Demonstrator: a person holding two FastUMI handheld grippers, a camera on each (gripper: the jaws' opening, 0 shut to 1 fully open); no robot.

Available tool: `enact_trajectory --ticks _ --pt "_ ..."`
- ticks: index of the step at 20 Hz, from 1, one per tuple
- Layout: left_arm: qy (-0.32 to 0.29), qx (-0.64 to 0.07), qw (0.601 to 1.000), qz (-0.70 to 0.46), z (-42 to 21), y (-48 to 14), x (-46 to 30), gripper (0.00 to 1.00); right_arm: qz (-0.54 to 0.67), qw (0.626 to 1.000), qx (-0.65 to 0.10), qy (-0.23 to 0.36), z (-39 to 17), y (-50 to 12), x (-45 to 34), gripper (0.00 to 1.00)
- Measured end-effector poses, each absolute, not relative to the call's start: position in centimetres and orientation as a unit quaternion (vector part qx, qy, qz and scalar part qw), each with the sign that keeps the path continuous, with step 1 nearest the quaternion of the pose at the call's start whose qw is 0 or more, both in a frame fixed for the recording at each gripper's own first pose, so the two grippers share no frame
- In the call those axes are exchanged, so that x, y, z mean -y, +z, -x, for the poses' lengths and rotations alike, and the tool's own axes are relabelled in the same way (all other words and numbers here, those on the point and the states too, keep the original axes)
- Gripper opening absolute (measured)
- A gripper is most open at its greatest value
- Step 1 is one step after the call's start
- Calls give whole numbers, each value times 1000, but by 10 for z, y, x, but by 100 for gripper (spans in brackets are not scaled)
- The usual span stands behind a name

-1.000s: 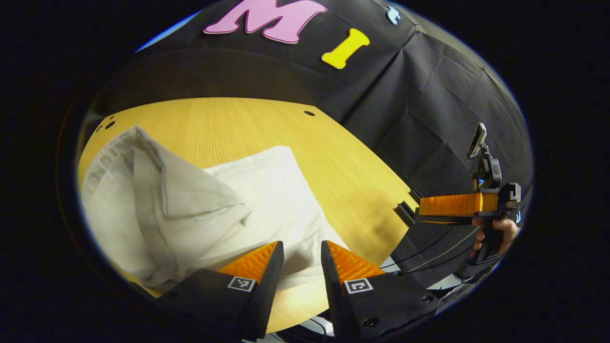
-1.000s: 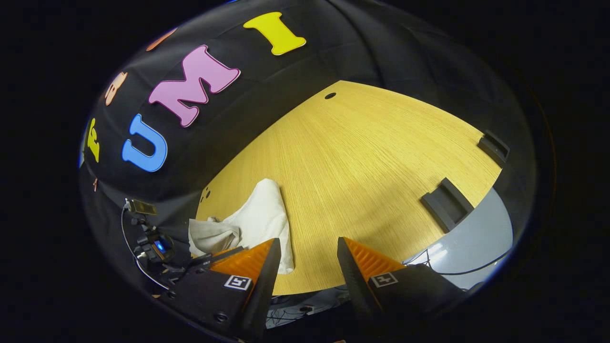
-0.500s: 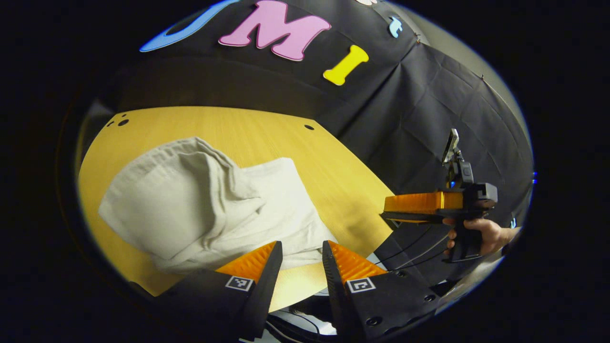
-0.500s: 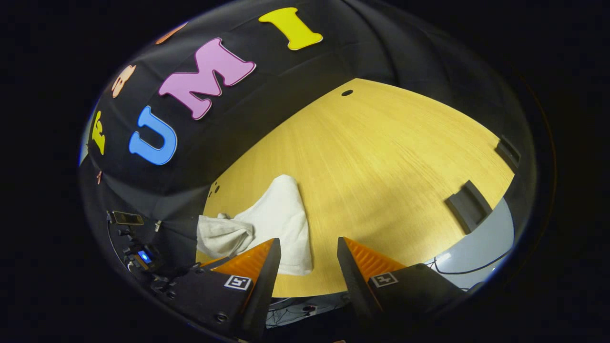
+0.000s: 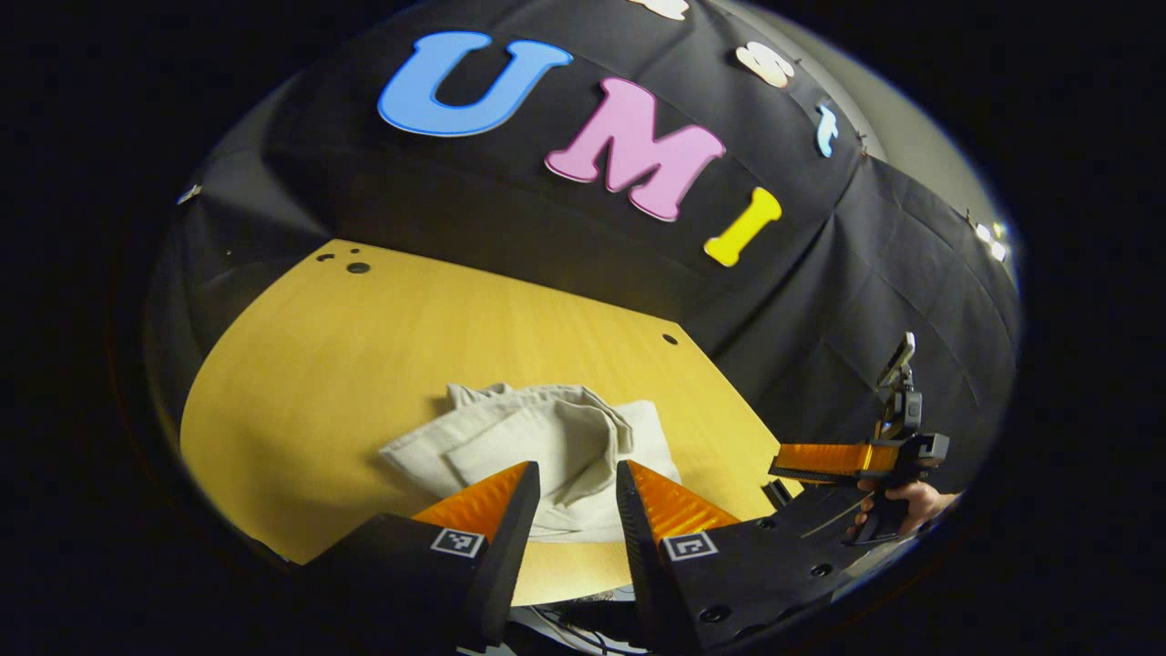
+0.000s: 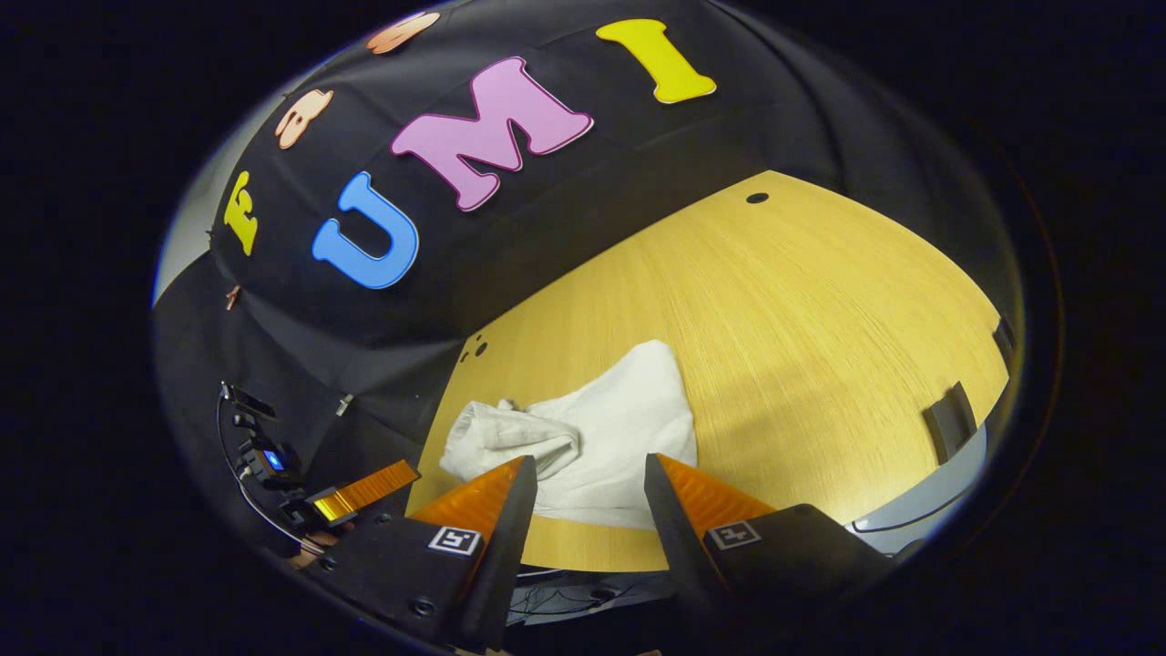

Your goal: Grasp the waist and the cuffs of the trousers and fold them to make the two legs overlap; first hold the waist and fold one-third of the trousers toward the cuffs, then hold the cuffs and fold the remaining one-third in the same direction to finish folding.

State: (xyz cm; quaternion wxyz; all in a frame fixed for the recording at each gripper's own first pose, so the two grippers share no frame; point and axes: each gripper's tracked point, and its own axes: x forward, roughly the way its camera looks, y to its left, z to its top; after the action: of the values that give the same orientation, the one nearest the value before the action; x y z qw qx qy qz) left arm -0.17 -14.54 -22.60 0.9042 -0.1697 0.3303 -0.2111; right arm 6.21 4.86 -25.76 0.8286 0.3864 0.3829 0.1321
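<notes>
the trousers point(image 5: 537, 451) near edge sits hidden behind the left tool point(image 5: 576, 487) fingers, and behind the right tool point(image 6: 583, 487) in the right gripper view. the hand point(image 5: 911, 503) beyond the trousers is partly cut off.

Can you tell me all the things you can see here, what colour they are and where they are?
trousers: one, off-white, lying folded and a bit rumpled on the table near its front edge, nothing gripping them.
table: one, yellow wood, with small dark holes near its far edge.
bracket: one, dark, at the table's right edge in the right gripper view.
booth wall: one, black cloth, behind the table.
cables: a few, dark, below the table's front edge.
left tool: one, open, held above the trousers' near edge.
right tool: one, open, off the table's front edge.
hand: one, holding the right tool's grip.
</notes>
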Motion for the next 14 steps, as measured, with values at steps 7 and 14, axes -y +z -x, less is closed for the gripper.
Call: enact_trajectory --ticks 7,14 --pt "-124 -298 924 205 -3 -210 73 57 -389 841 -354 127 -72 -242 -47 75" --pt "-94 -305 923 217 -1 -220 53 57 -392 839 -358 118 -67 -247 -49 75"
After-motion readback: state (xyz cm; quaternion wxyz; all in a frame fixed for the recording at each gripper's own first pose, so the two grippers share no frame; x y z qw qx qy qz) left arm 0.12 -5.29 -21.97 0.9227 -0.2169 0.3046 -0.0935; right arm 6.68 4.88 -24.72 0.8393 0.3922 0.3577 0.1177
